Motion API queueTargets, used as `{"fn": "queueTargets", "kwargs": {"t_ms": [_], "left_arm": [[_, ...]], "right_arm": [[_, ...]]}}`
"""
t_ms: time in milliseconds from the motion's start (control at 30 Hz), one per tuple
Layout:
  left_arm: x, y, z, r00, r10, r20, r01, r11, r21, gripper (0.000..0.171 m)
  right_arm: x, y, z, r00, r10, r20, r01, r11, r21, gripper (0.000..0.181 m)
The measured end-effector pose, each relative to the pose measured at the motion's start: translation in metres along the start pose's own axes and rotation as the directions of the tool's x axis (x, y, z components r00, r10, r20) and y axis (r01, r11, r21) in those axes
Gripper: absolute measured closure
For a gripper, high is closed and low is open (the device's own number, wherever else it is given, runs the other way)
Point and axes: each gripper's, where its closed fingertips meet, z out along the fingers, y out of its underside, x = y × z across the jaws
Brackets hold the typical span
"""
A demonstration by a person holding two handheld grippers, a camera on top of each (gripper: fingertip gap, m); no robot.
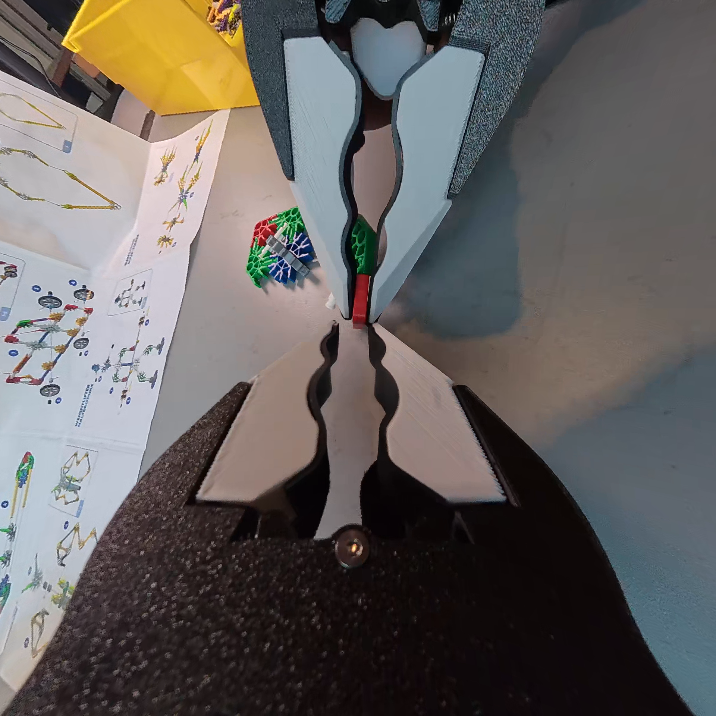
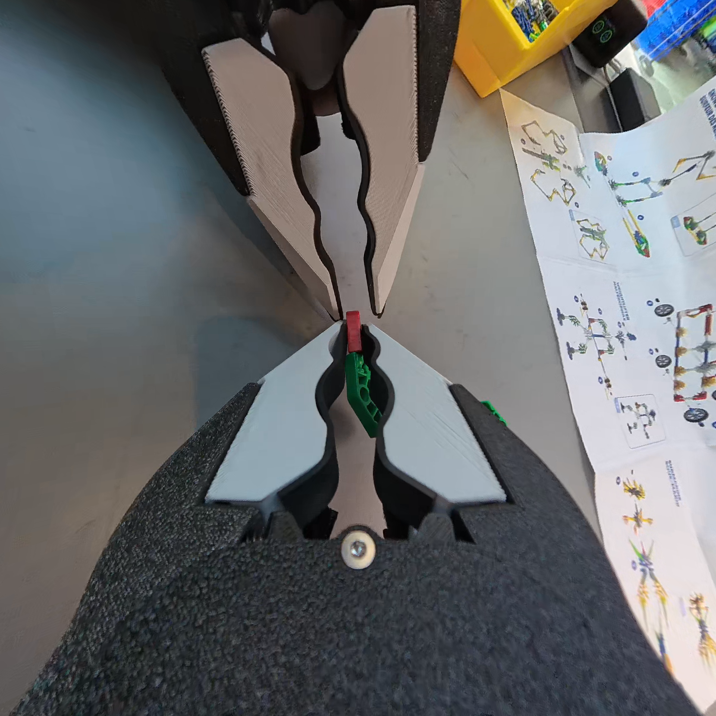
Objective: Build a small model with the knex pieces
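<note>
The two grippers are meeting tip to tip over a pale grey table (image 1: 581, 387).

The right gripper (image 2: 353, 323), entering its own view from 6 o'clock, is clamping a small red piece (image 2: 353, 331) between its fingertips. A green connector (image 2: 364, 395) is joined to the red piece and is lying back in the gap between the two fingers, toward 6 o'clock. In the left wrist view the same gripper is coming in from 12 o'clock, its tips closed on the red piece, with the green connector showing behind it.

The left gripper (image 1: 352, 327) is reaching up from 6 o'clock in its own view. Its fingers are standing slightly apart and are holding nothing; the tips are sitting just beside the free end of the red piece, and I cannot tell whether they are touching it. In the right wrist view this gripper is pointing down from 12 o'clock, its fingertips flanking the top of the red piece.

A cluster of green, blue, red and grey parts (image 1: 281, 252) is lying on the table at about 10 o'clock from the tips in the left wrist view. An unfolded instruction sheet (image 1: 77, 310) is spreading along 9 o'clock there, and along 3 o'clock in the right wrist view. A yellow bin (image 1: 162, 50) holding mixed coloured parts is sitting at 11 o'clock in the left view. A small dark device (image 2: 604, 35) is resting beside the bin at 1 o'clock in the right view.
</note>
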Motion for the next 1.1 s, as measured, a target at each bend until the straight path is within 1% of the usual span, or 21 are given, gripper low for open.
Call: {"fn": "queueTargets", "kwargs": {"t_ms": [100, 200, 333, 367, 500, 633, 767, 833, 933, 1033, 1100], "left_arm": [[0.002, -0.001, 0.0, 1.0, 0.006, -0.009, -0.006, 1.0, 0.005, 0.163], [0.004, -0.002, 0.001, 1.0, 0.003, -0.018, -0.002, 1.0, 0.008, 0.165], [0.005, -0.002, 0.0, 0.997, -0.046, -0.057, 0.046, 0.999, 0.008, 0.168], [0.005, -0.001, 0.0, 0.997, -0.045, -0.058, 0.046, 0.999, 0.005, 0.171], [0.007, 0.0, 0.0, 0.996, -0.051, -0.079, 0.052, 0.999, 0.006, 0.171], [0.007, 0.007, 0.002, 0.996, -0.052, -0.079, 0.051, 0.999, -0.017, 0.171], [0.007, 0.008, 0.001, 0.994, -0.07, -0.084, 0.069, 0.998, -0.009, 0.171], [0.01, 0.006, 0.0, 0.988, -0.106, -0.109, 0.107, 0.994, 0.001, 0.162], [0.011, 0.001, -0.001, 0.978, -0.157, -0.139, 0.162, 0.987, 0.022, 0.155], [0.011, 0.0, 0.002, 0.972, -0.18, -0.15, 0.184, 0.983, 0.015, 0.149], [0.012, 0.001, 0.005, 0.975, -0.17, -0.144, 0.172, 0.985, -0.001, 0.149]], "right_arm": [[0.0, 0.0, 0.0, 0.998, 0.062, 0.02, -0.062, 0.998, 0.008, 0.175], [-0.001, 0.001, -0.001, 0.998, 0.062, 0.032, -0.062, 0.998, 0.012, 0.175], [-0.003, 0.001, -0.002, 0.998, 0.042, 0.044, -0.044, 0.999, 0.028, 0.174], [-0.006, 0.001, -0.001, 0.997, 0.039, 0.061, -0.041, 0.999, 0.029, 0.167], [-0.01, 0.002, -0.003, 0.997, -0.002, 0.08, -0.001, 0.999, 0.035, 0.167], [-0.012, 0.009, -0.008, 0.994, -0.049, 0.101, 0.047, 0.999, 0.018, 0.154], [-0.009, 0.015, -0.016, 0.992, -0.074, 0.104, 0.073, 0.997, 0.009, 0.154], [-0.004, 0.012, -0.024, 0.994, -0.032, 0.107, 0.029, 0.999, 0.037, 0.153], [0.008, 0.007, -0.036, 0.99, 0.071, 0.124, -0.082, 0.993, 0.087, 0.149], [0.001, 0.018, -0.031, 0.976, 0.121, 0.179, -0.126, 0.992, 0.017, 0.14], [-0.006, 0.026, -0.021, 0.973, 0.129, 0.192, -0.125, 0.992, -0.035, 0.141]]}}
